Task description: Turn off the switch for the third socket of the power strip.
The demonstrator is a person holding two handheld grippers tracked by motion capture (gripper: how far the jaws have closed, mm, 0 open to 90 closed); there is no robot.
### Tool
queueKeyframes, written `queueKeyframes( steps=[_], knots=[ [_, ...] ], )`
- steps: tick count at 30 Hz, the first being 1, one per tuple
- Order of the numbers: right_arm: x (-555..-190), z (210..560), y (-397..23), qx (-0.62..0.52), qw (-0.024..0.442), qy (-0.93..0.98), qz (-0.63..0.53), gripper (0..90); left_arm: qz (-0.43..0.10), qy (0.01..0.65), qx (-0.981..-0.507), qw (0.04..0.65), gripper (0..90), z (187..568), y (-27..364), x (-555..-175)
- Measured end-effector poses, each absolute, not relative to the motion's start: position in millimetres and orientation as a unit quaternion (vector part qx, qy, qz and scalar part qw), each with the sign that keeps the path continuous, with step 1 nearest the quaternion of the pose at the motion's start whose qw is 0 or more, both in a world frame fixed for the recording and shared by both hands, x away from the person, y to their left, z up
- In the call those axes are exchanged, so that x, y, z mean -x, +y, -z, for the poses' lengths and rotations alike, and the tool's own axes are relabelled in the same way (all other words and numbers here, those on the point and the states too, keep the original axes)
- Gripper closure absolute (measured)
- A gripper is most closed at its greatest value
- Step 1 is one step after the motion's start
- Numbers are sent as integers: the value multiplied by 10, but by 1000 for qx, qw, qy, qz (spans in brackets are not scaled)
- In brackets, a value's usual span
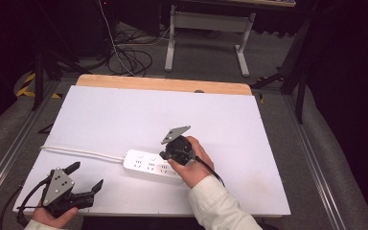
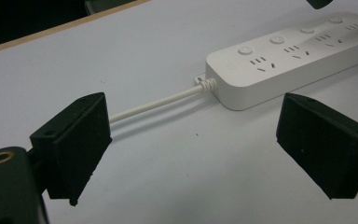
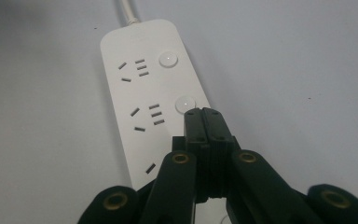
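A white power strip lies on the white table top, its white cord running off to the left. It has several sockets, each with a round button beside it. My right gripper is shut with nothing between its jaws, and its tips hover at the edge of the second button of the power strip; whether they touch it I cannot tell. In the high view the right gripper sits over the strip's right half. My left gripper rests at the table's front left corner, open and empty, aimed at the power strip and its cord.
The white board lies on a wooden table whose far edge shows. Beyond it are a white desk frame and loose cables on the floor.
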State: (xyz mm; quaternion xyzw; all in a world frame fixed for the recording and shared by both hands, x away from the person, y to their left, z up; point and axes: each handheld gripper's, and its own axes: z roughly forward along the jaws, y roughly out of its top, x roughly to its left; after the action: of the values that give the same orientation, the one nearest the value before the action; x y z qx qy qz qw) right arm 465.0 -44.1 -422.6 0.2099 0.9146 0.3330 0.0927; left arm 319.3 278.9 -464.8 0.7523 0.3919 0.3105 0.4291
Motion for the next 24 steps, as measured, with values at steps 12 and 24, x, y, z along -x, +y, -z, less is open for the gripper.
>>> queueKeyframes(
  steps=[12, 24],
  knots=[
    [-4565, 4089, -499, -190, 119, 903, -367, 900, -314, 391, -751, 430, 104, 4643, 2783, -3203],
    [-4552, 4050, -492, -169, 109, 902, -381, 808, -312, 391, -751, 432, 104, 4645, 2784, -3203]
  ],
)
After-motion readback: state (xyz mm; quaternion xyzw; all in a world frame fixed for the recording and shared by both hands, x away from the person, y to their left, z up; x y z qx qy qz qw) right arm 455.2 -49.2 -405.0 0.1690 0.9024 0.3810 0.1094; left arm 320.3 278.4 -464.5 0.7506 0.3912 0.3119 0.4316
